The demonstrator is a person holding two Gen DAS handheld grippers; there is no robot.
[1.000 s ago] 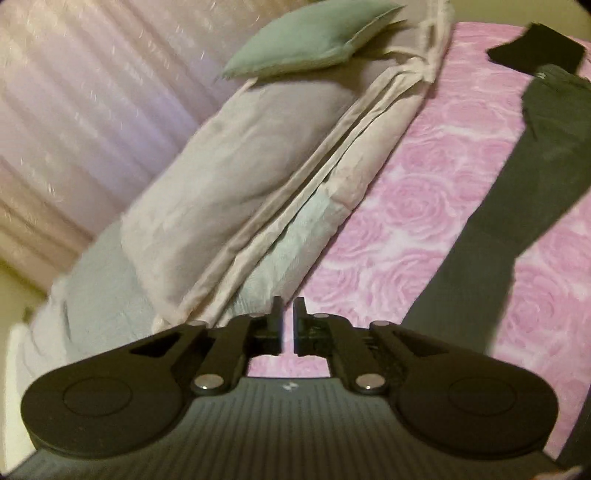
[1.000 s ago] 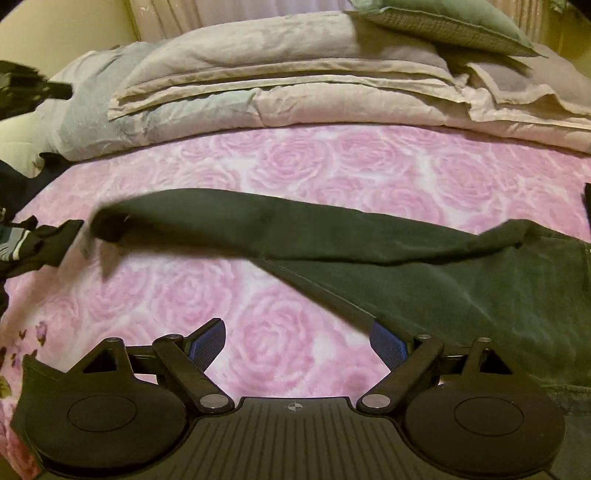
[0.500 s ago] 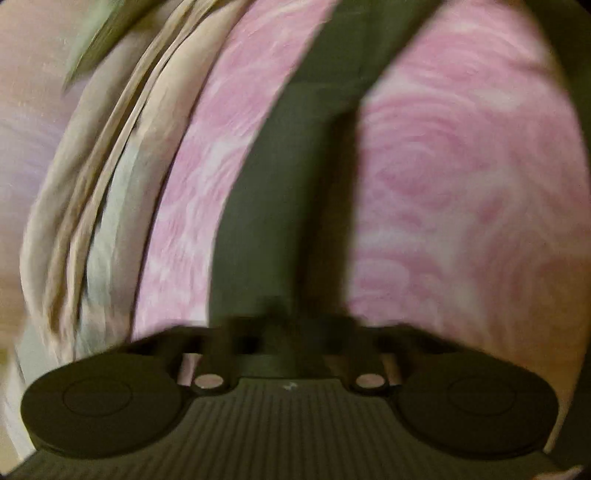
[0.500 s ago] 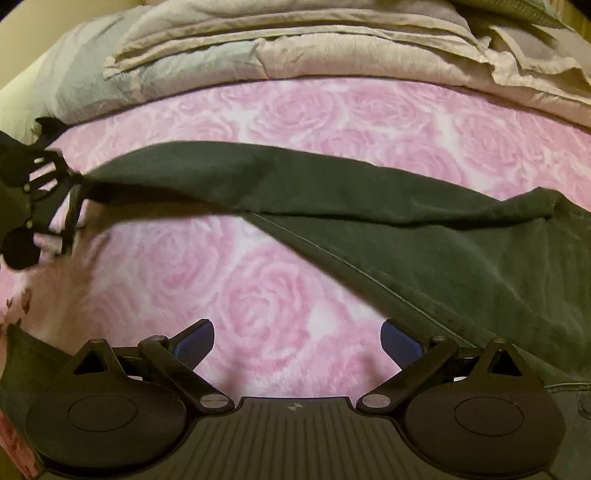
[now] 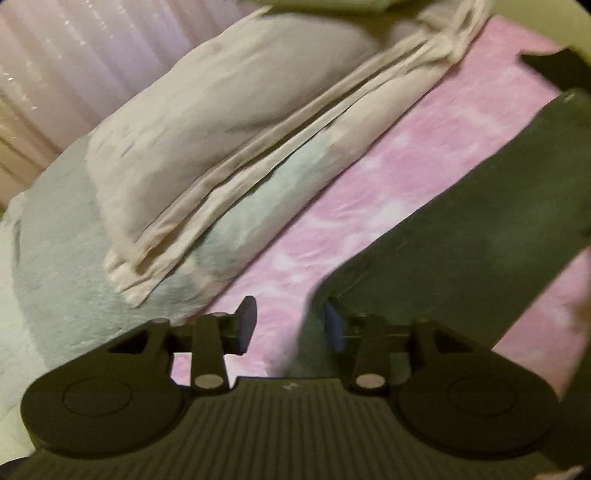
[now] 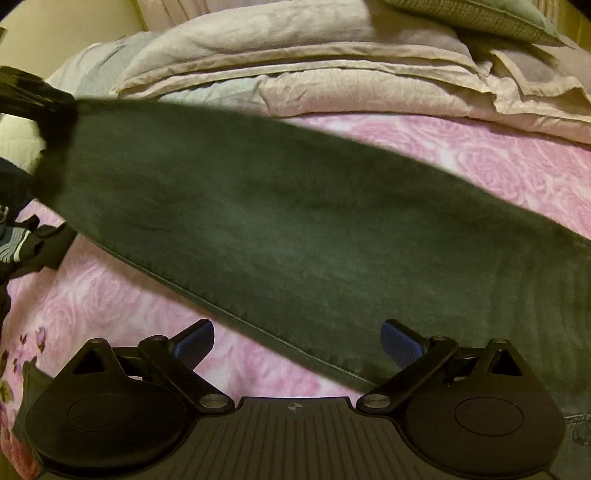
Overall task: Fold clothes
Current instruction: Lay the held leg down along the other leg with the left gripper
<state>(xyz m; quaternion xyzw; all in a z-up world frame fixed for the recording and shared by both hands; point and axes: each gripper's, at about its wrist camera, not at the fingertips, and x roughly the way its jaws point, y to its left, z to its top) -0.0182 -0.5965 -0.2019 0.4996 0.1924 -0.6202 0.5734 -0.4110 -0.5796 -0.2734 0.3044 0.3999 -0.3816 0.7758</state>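
My view, landmark = pink rose-print bedspread (image 6: 498, 162). Left gripper (image 5: 291, 325): jaws opening, pads apart, hem of dark green trouser leg (image 5: 461, 236) beside right pad, not pinched. Bare pink strip between leg and folded beige bedding (image 6: 332, 81) at bedspread's far edge. Leg lies diagonally across bedspread, smooth matte weave, stitched seam edge. Right gripper (image 6: 297, 345): released, spread wide over seam, nothing clamped.

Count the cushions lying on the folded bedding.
1: a green cushion lies on top of the folded beige bedding at the far side of the bed, cut off by the picture edge. Others may lie out of view.
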